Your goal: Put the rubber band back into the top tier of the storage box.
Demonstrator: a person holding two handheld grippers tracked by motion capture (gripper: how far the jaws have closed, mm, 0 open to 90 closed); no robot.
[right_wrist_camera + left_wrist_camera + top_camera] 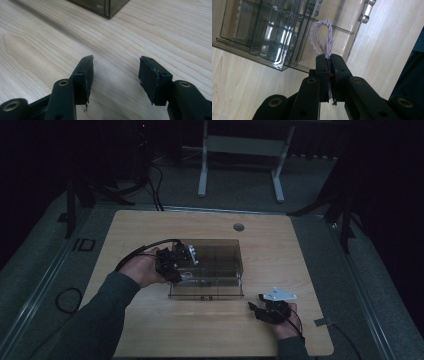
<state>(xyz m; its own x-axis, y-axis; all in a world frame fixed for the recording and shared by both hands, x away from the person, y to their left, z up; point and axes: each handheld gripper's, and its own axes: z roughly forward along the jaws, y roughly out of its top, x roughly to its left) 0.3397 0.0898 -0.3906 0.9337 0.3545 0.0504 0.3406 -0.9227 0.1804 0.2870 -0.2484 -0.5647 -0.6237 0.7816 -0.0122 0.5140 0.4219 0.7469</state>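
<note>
Light wooden table, round grommet hole near its far edge, white-legged desk frame on grey floor behind, perhaps dark stand legs at right.

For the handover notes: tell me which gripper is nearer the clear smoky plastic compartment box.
Left. The left gripper, shut on a looped lilac twisted cord, is at the clear smoky plastic compartment box; the right gripper sits open on the table, apart from it.
</note>
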